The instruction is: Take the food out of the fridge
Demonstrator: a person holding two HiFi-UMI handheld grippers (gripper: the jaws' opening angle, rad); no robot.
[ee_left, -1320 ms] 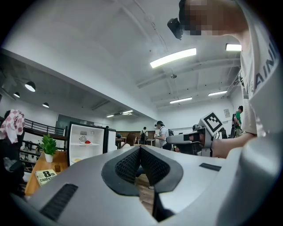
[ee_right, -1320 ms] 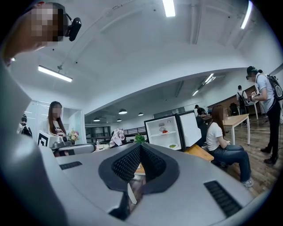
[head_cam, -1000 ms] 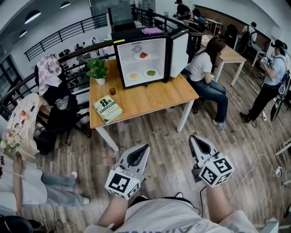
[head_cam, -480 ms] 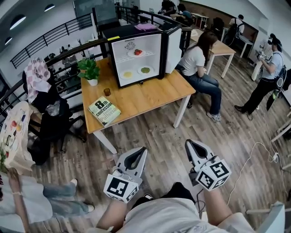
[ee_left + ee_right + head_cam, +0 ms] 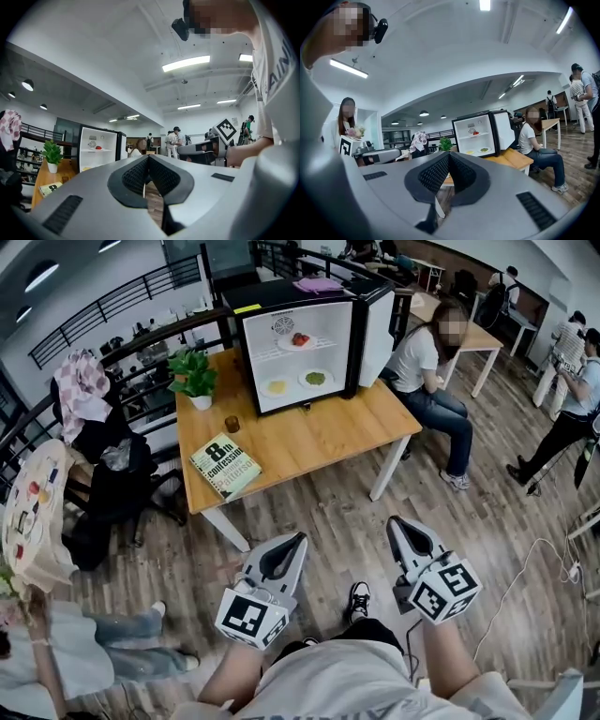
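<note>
On the far bench (image 5: 309, 442), well apart from both grippers: one small fridge (image 5: 281, 298), door (image 5: 377, 322) swung open. Upper shelf: one plate of red food (image 5: 299, 339). Lower shelf: yellow food (image 5: 276, 387) and green food (image 5: 315, 378), side by side. Left gripper (image 5: 300, 540): fingers (image 5: 136, 176) pressed together, nothing between them. Right gripper (image 5: 394, 521): fingers (image 5: 461, 173) likewise closed and empty. I have both over the wood floor (image 5: 328, 512), pointing toward the fridge. All the food lies ahead of the fingertips.
</note>
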